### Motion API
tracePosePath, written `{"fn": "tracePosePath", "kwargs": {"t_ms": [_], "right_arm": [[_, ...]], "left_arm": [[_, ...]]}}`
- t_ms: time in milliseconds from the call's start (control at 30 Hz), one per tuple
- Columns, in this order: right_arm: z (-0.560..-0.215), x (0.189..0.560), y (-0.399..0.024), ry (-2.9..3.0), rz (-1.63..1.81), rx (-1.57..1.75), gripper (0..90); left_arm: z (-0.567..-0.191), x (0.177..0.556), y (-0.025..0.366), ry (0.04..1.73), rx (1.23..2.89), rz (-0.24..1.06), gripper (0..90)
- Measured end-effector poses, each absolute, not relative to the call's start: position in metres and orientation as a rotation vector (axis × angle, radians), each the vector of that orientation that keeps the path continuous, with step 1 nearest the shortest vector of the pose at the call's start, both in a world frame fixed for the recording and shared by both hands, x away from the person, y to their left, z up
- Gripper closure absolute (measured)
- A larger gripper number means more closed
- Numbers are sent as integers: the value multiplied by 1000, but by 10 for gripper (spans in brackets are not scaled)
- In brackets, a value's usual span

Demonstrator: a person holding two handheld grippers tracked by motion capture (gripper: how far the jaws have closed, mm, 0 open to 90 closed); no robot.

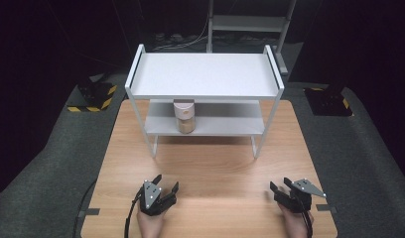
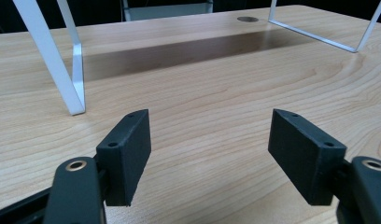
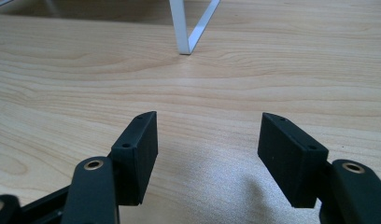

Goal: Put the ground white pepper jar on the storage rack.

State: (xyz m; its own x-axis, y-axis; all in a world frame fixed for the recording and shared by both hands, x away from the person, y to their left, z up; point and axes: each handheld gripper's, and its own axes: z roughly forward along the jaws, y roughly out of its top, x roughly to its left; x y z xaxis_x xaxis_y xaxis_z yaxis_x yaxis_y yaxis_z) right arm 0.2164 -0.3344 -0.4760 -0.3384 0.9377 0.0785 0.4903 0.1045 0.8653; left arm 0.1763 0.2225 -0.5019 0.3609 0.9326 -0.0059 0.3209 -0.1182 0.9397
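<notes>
Jar (image 1: 184,116) seen standing on lower shelf of white rack (image 1: 204,74), left of middle, well apart from both claws. Left claw (image 1: 167,188) and right claw (image 1: 279,187) held low over near edge of wooden surface (image 1: 215,163), jaws spread, nothing pinched between them. Work judged at start: jar untouched, reach and grasp left to be done.
</notes>
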Motion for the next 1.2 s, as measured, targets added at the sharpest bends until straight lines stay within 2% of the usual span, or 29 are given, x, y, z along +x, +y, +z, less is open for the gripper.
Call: {"fn": "tracePosePath", "kwargs": {"t_ms": [1200], "right_arm": [[-478,213,-335,1888,1168,1354,378]], "left_arm": [[-500,178,222,1134,1672,775,292]]}}
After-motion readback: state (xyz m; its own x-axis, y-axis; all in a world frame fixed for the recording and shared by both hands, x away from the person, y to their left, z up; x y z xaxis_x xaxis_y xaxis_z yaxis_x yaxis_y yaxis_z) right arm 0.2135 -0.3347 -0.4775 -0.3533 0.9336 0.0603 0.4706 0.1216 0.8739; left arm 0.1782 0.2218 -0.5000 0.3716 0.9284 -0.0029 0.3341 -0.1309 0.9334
